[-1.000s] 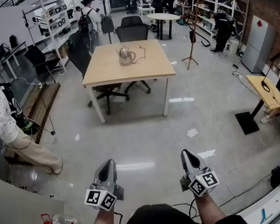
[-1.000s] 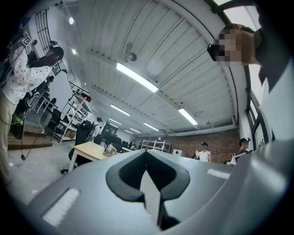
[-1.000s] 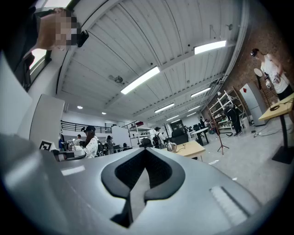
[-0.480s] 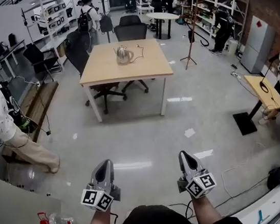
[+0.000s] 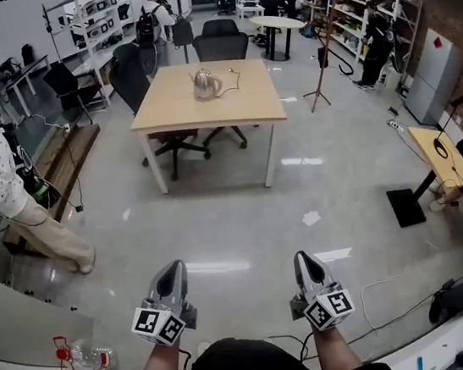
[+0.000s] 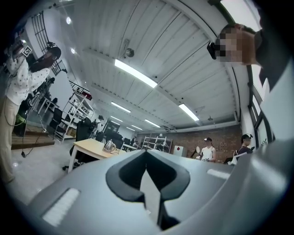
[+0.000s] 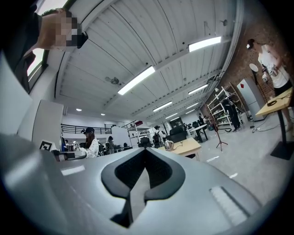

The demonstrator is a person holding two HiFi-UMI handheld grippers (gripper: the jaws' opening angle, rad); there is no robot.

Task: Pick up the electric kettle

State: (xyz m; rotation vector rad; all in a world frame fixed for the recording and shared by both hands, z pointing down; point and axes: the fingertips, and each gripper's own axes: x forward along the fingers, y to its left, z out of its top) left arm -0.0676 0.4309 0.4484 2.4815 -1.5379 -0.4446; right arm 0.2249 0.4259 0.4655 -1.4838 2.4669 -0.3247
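A shiny metal electric kettle [image 5: 204,83] stands with its cord on a light wooden table [image 5: 172,118] far ahead across the floor. It shows small in the left gripper view as the kettle [image 6: 109,146] and in the right gripper view as the kettle [image 7: 168,145]. My left gripper [image 5: 175,273] and right gripper [image 5: 305,263] are held side by side low in the head view, both shut and empty, pointing toward the table, far short of it.
Black office chairs [image 5: 221,46] stand behind the table. A person in a dotted top [image 5: 2,191] stands at the left near a wooden platform [image 5: 63,169]. A small side table [image 5: 438,158] is at right. A plastic bottle [image 5: 83,357] lies near my left.
The view has advanced slightly toward the table; both grippers have shifted a little lower in the head view. Their jaws stay shut.
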